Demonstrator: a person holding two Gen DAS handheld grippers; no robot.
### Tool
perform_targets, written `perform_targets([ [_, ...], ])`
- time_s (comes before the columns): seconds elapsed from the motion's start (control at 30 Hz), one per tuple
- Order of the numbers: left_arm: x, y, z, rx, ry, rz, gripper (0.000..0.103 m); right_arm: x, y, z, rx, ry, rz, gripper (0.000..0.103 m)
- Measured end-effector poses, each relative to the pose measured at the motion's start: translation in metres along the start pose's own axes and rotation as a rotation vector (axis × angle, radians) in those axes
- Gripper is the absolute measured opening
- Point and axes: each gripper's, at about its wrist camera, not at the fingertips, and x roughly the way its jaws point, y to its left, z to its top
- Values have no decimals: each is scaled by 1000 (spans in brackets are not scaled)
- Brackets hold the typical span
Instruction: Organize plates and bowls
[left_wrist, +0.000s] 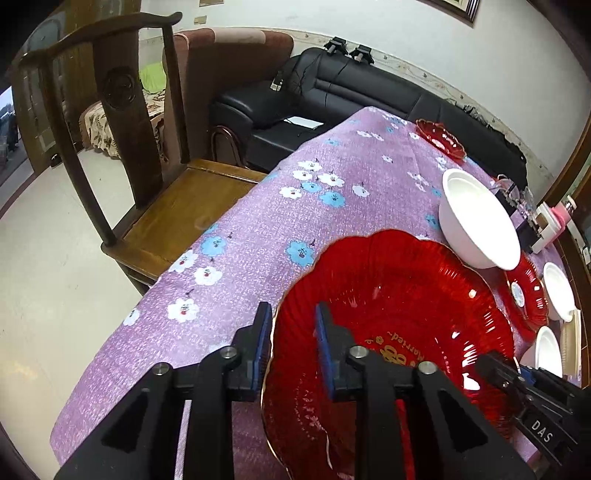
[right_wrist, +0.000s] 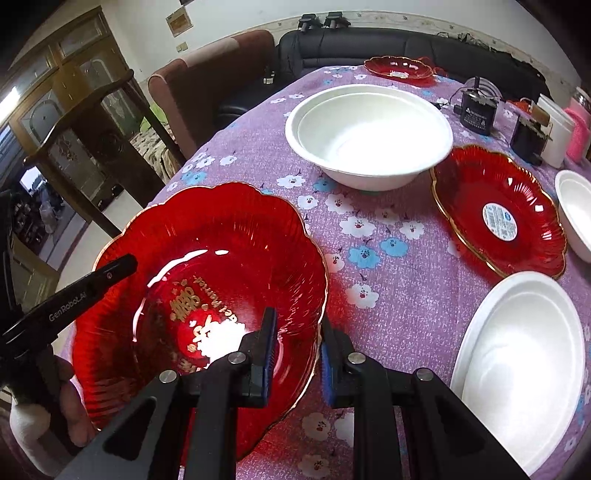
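At near table edge, on purple floral tablecloth (right_wrist: 388, 288): large red scalloped plate (right_wrist: 207, 288), gold lettering inside. Left gripper (left_wrist: 291, 343) straddles plate rim at 9 o'clock, pads clear of rim: released. Right gripper (right_wrist: 297, 354) straddles rim at 4 o'clock; contact unclear. Large white bowl (right_wrist: 369, 136) at 1 o'clock.

I see a glossy, ribbed, translucent red plate (right_wrist: 221, 258) on a woven floral tablecloth (right_wrist: 388, 295), beside matt white bowls (right_wrist: 369, 136) and a polished wooden chair (left_wrist: 147, 184).
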Motion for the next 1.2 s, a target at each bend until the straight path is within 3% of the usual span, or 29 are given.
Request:
perform_targets([
  [0.17, -24, 2, -2, -7, -64, 1, 48, -7, 1, -3, 6, -26, 4, 25],
  [0.33, -52, 2, -8, -3, -122, -1, 53, -14, 1, -10, 20, -47, 10, 28],
  [0.4, -61, 2, -12, -5, -139, -2, 61, -19, 1, -12, 15, -62, 7, 28],
  [0.67, -98, -8, -28, 8, -201, -4, 75, -56, 7, -24, -33, -172, -5, 37],
  [0.97, -116, -42, -44, 81, -212, -28, 77, -103, 21, -48, -117, -329, -54, 60],
  [1.2, -127, -69, -57, 128, -214, -50, 78, -132, -4, -71, -62, -405, -80, 67],
])
